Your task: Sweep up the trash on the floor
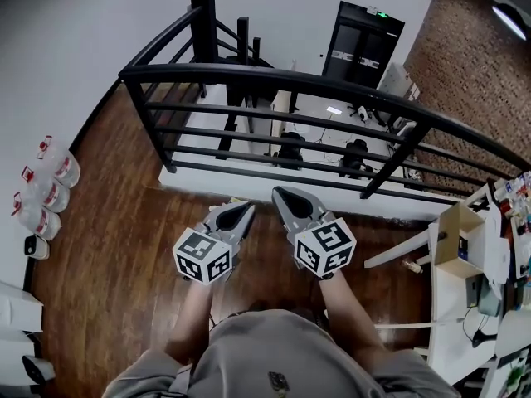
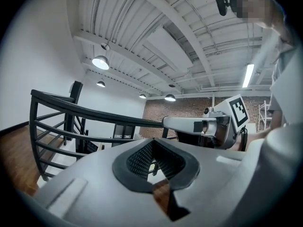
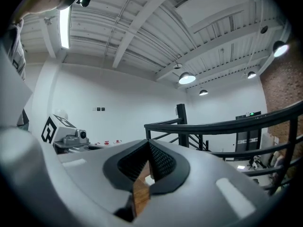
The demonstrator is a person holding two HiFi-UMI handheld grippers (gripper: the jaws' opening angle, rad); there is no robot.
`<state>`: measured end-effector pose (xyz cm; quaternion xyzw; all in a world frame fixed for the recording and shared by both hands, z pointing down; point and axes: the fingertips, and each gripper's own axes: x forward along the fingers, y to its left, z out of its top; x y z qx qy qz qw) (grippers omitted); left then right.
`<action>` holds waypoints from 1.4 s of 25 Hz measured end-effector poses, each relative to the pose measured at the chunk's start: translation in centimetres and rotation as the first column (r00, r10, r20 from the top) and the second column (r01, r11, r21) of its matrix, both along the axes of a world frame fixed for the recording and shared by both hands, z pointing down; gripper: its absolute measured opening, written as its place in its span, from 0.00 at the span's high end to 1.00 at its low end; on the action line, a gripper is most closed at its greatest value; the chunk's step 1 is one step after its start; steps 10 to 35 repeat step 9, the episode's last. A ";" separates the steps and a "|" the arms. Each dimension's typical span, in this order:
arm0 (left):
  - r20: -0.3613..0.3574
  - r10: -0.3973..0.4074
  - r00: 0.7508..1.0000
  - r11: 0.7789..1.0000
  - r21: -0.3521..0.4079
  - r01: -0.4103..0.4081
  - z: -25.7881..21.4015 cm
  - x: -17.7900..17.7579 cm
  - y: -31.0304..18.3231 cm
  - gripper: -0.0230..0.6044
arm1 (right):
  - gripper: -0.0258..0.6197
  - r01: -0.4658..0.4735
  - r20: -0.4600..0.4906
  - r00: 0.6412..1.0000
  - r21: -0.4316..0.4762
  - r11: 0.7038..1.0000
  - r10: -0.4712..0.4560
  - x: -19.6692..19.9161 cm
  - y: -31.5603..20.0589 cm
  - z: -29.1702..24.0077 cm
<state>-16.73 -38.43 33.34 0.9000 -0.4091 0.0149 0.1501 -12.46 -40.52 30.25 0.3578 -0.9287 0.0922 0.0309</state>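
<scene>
— What sort of place is it?
— A loft-style office: a black metal railing [image 1: 332, 84] edges a dark wooden floor [image 1: 108, 247] above black office chairs [image 1: 290, 149], beside a red brick wall [image 1: 465, 56] and a cluttered white desk [image 1: 445, 338].

Railing [image 1: 332, 85]: black. Floor [image 1: 108, 247] on the near side of the railing: dark brown wood grain. Left gripper [image 1: 246, 208] and right gripper [image 1: 280, 193]: grey bodies, black-and-white square-marker cubes, black cross-hatched pads [image 2: 137, 159]. Brick wall [image 1: 465, 60] beyond the railing: red-brown.

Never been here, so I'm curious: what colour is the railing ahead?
Black. The railing shows best in the head view.
</scene>
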 end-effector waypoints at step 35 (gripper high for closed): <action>-0.004 0.004 1.000 1.000 -0.013 -0.004 0.5 0.4 -0.4 0.96 | 0.96 0.004 0.000 1.000 0.010 1.000 -0.004 -0.1 -0.6 -0.2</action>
